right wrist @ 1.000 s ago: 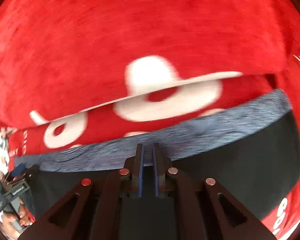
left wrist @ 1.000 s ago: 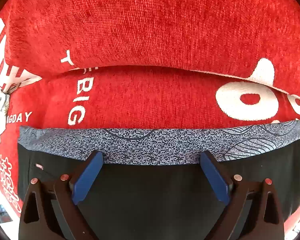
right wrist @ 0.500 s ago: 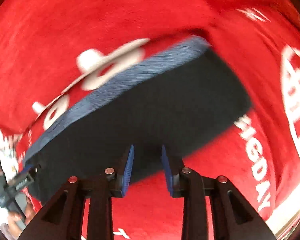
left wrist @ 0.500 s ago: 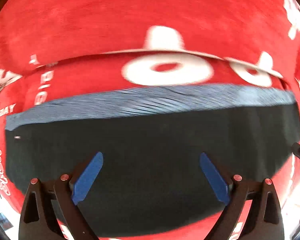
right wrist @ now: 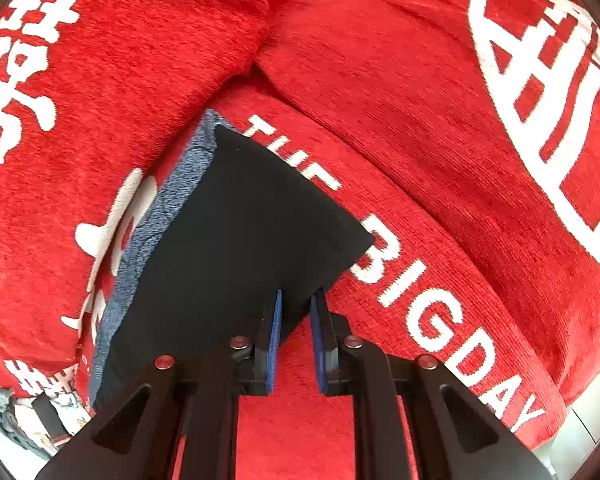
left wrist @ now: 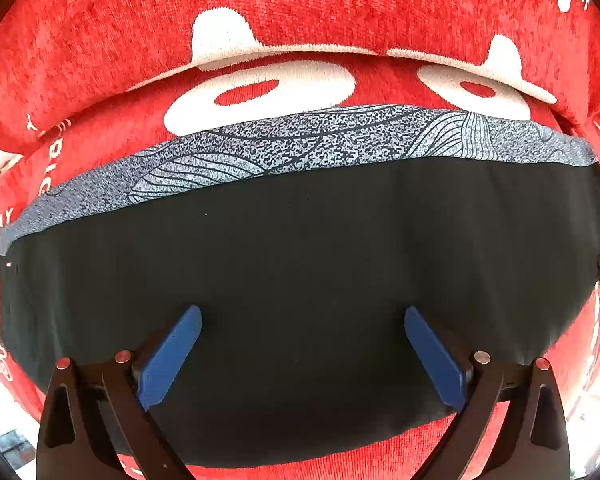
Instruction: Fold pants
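Observation:
The black pants (left wrist: 300, 264) lie folded flat on a red sofa seat, with a grey patterned band (left wrist: 300, 144) along the far edge. My left gripper (left wrist: 300, 344) is wide open above the near part of the pants, holding nothing. In the right wrist view the pants (right wrist: 236, 240) lie ahead and to the left. My right gripper (right wrist: 296, 312) is open by a narrow gap at the pants' near right edge, with nothing between its blue pads (right wrist: 275, 344).
The red sofa seat (right wrist: 440, 280) carries white lettering. A red back cushion (left wrist: 300, 4) rises behind the pants. Another red cushion (right wrist: 460, 80) stands to the right. Pale floor (left wrist: 8, 432) shows past the seat's front edge.
My right gripper opened, let go of the pants and swung to the right end. My left gripper drew back from the patterned band, so more of the pants shows.

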